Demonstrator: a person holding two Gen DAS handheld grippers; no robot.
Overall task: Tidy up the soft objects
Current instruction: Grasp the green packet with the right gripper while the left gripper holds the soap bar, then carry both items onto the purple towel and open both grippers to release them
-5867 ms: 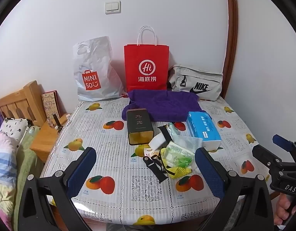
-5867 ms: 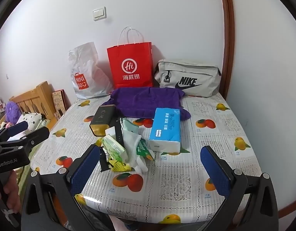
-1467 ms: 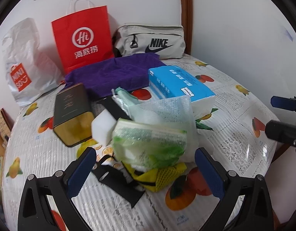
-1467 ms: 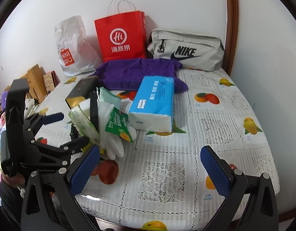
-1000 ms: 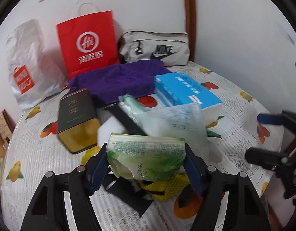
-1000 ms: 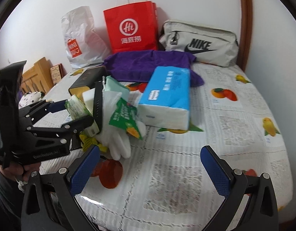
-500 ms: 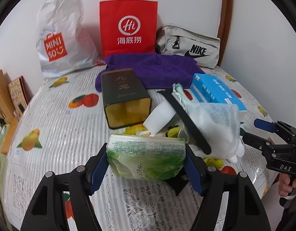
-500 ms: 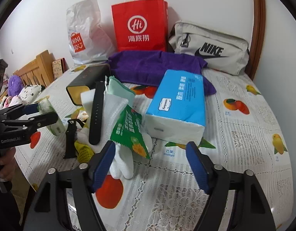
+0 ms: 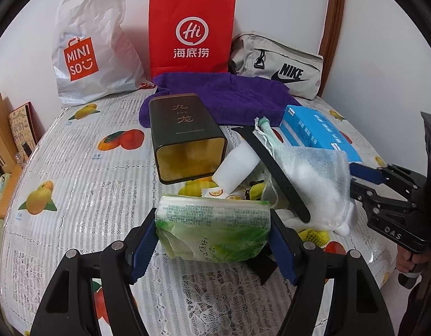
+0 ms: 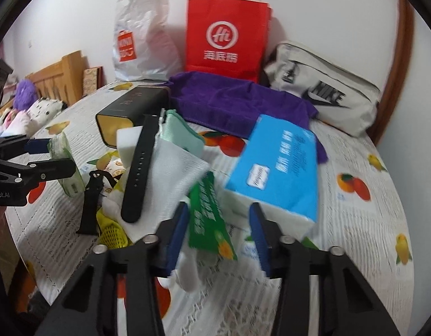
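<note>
My left gripper (image 9: pixel 212 231) is shut on a green tissue pack (image 9: pixel 212 229) and holds it just above the table, left of the pile; it also shows in the right wrist view (image 10: pixel 65 165). My right gripper (image 10: pixel 218 224) has its jaws narrowed around a green snack packet (image 10: pixel 208 215) that lies on a white glove (image 10: pixel 173 173); I cannot tell if the pads touch it. A blue tissue box (image 10: pixel 277 165), a purple towel (image 9: pixel 223 98) and a black strap (image 10: pixel 139 168) lie around the pile.
A dark tin (image 9: pixel 184 134) lies open-end forward. A red paper bag (image 9: pixel 191 33), a white Miniso bag (image 9: pixel 86 44) and a grey Nike bag (image 9: pixel 282 67) stand along the back wall. A wooden bed frame (image 10: pixel 61 81) is at the left.
My left gripper closed on the green tissue pack and carried it left, off the pile. My right gripper moved in on the green snack packet and its jaws narrowed.
</note>
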